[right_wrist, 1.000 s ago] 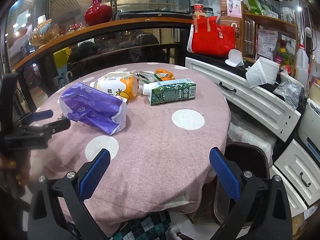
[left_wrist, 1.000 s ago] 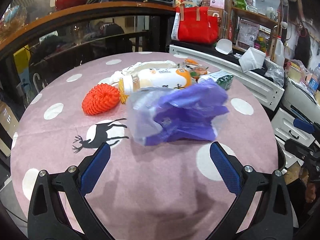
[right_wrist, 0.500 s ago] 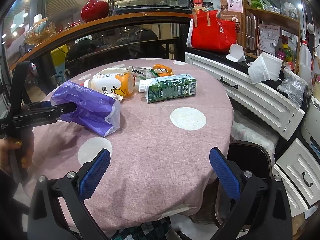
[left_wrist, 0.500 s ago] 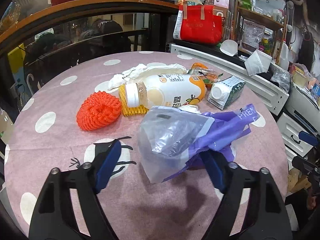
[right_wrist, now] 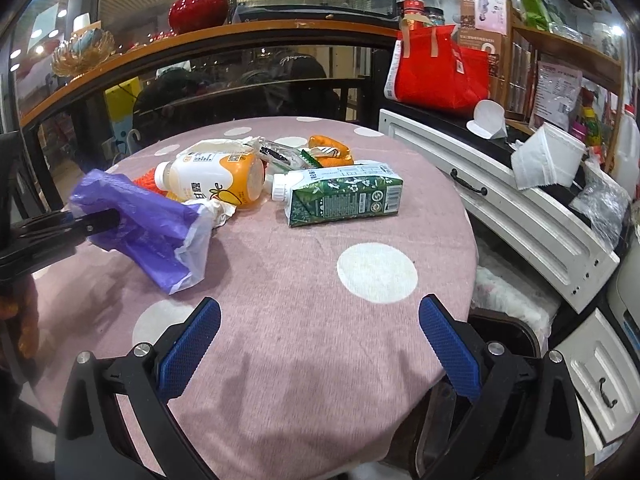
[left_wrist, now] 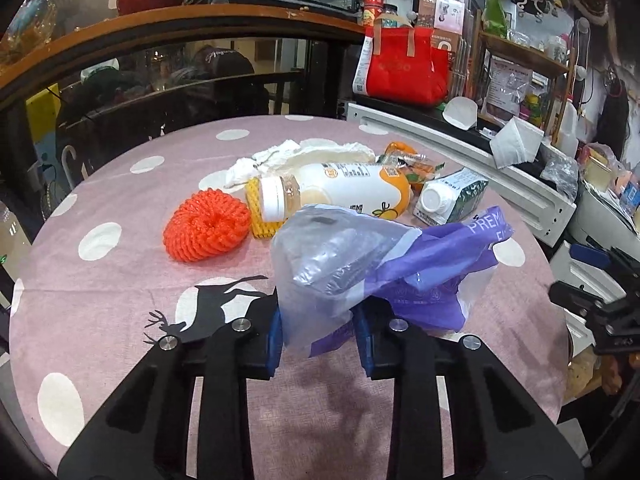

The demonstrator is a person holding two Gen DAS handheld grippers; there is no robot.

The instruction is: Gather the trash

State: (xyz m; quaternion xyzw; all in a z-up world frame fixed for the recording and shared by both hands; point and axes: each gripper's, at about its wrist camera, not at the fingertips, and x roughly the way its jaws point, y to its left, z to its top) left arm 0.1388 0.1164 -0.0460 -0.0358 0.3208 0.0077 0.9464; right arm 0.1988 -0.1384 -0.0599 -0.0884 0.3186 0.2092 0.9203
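Note:
My left gripper [left_wrist: 318,330] is shut on the near end of a purple and clear plastic bag [left_wrist: 384,264], which lies crumpled on the pink dotted tablecloth [left_wrist: 120,280]. Behind the bag lie an orange foam net [left_wrist: 206,230], a yellow net [left_wrist: 260,216], a white and orange drink bottle [left_wrist: 340,192], white tissue [left_wrist: 296,154], an orange wrapper [left_wrist: 404,158] and a green carton [left_wrist: 452,200]. In the right wrist view the bag [right_wrist: 148,224] hangs from the left gripper [right_wrist: 96,220]. My right gripper [right_wrist: 320,340] is open and empty above the table's near edge, with the carton [right_wrist: 344,198] ahead.
A white drawer unit [right_wrist: 500,204] stands right of the table, with a red bag [right_wrist: 436,68] and paper masks on top. A dark bin [right_wrist: 500,336] sits on the floor by the table's right edge. A curved glass counter with a red vase [right_wrist: 192,0] is behind.
My left gripper moved forward onto the bag, closed on its near end and lifted that end slightly. My right gripper drifted a little closer to the table and stayed open.

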